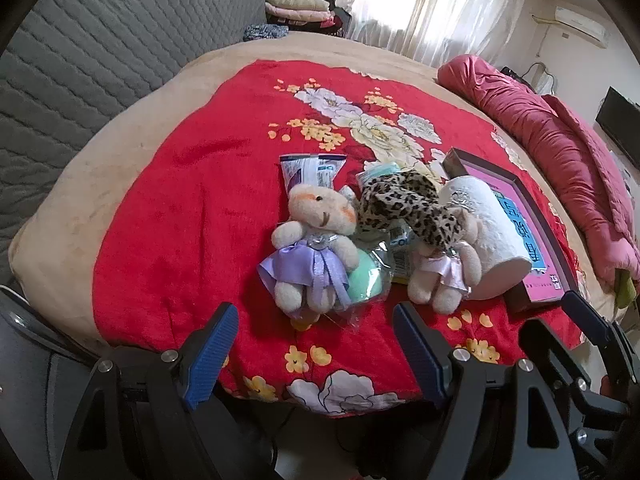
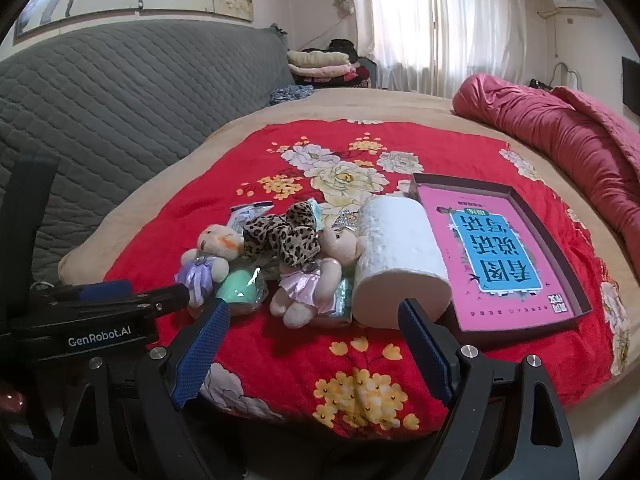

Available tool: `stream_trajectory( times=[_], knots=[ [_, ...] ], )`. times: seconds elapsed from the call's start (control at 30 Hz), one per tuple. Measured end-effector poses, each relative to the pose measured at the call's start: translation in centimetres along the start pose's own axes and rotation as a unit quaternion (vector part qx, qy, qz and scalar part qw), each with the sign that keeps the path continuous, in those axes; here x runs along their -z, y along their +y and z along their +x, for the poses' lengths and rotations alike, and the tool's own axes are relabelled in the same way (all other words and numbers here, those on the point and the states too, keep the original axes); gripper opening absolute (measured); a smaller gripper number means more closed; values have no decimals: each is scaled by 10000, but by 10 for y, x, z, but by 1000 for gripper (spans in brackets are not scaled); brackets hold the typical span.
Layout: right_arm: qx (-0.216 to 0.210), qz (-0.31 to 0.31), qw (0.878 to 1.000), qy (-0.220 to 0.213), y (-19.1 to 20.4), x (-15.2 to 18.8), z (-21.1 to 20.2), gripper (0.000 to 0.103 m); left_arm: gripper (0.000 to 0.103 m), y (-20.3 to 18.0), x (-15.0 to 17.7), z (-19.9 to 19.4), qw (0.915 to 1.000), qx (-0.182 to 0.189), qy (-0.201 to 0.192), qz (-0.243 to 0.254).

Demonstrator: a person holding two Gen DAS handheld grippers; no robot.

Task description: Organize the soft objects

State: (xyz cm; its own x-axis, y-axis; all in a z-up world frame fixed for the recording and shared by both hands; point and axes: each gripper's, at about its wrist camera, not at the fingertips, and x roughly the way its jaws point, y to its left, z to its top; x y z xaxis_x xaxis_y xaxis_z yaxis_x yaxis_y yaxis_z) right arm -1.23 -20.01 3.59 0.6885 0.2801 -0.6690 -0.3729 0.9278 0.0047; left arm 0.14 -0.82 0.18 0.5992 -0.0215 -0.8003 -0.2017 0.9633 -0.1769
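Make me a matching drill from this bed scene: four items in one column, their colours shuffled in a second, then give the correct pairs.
Items
1. dress of the left bear
2. dress of the right bear
3. scarf
4. paper roll

Colours
A. white
B. leopard print
C. purple
D. pale pink

Pairs: 1-C, 2-D, 3-B, 4-A
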Motion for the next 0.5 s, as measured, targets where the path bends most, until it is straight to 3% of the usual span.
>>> stream_trajectory(
  times=[0.5],
  knots=[
    [-132, -68, 9997, 210, -2, 2, 27, 87, 79, 25, -16, 39, 9991, 97, 233, -347]
  ],
)
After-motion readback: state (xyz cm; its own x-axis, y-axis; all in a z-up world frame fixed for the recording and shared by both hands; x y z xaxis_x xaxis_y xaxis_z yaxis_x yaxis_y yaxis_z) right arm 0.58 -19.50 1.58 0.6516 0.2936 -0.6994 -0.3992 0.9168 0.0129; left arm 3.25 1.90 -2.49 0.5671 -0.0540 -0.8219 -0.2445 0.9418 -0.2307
